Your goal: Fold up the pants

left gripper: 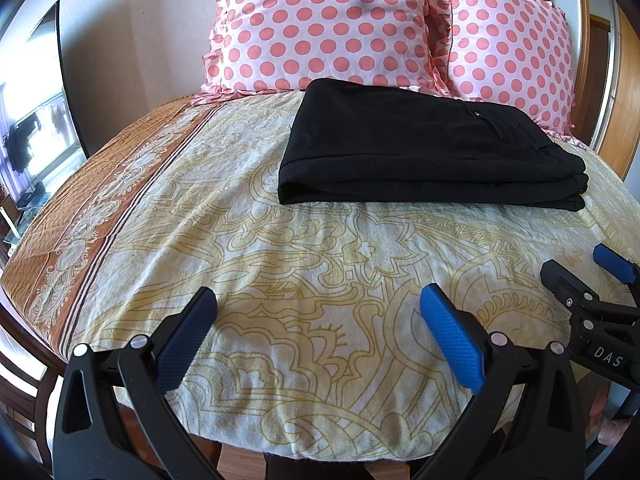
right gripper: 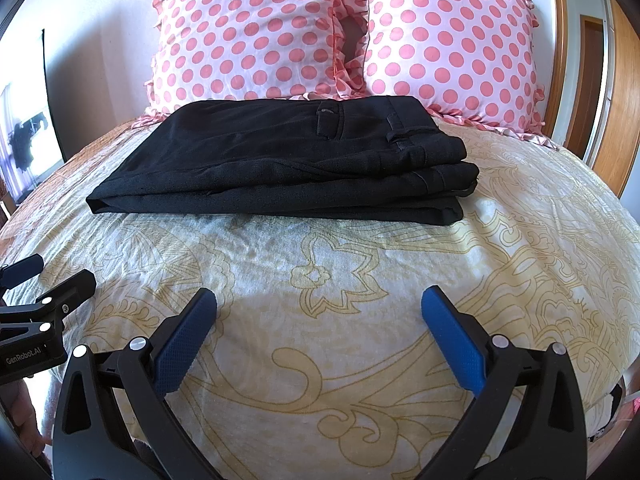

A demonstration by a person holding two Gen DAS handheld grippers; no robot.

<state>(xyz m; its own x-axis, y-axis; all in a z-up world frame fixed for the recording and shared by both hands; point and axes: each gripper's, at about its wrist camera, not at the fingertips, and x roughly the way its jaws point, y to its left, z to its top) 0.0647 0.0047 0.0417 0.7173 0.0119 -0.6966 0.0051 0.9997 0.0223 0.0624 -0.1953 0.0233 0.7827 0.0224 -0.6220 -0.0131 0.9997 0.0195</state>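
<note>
Black pants (left gripper: 424,148) lie folded in a flat rectangular stack on the bed, near the pillows; in the right wrist view the pants (right gripper: 288,160) show waistband and belt loops on the right end. My left gripper (left gripper: 318,300) is open and empty, held over the sheet well in front of the pants. My right gripper (right gripper: 319,300) is open and empty, also short of the pants. The right gripper shows at the right edge of the left wrist view (left gripper: 588,272); the left gripper shows at the left edge of the right wrist view (right gripper: 52,276).
Two pink polka-dot pillows (left gripper: 324,24) (right gripper: 448,44) stand behind the pants against the wall. The bed sheet (left gripper: 280,264) is cream with yellow pattern and an orange border on the left. A window is at far left, a wooden door at far right.
</note>
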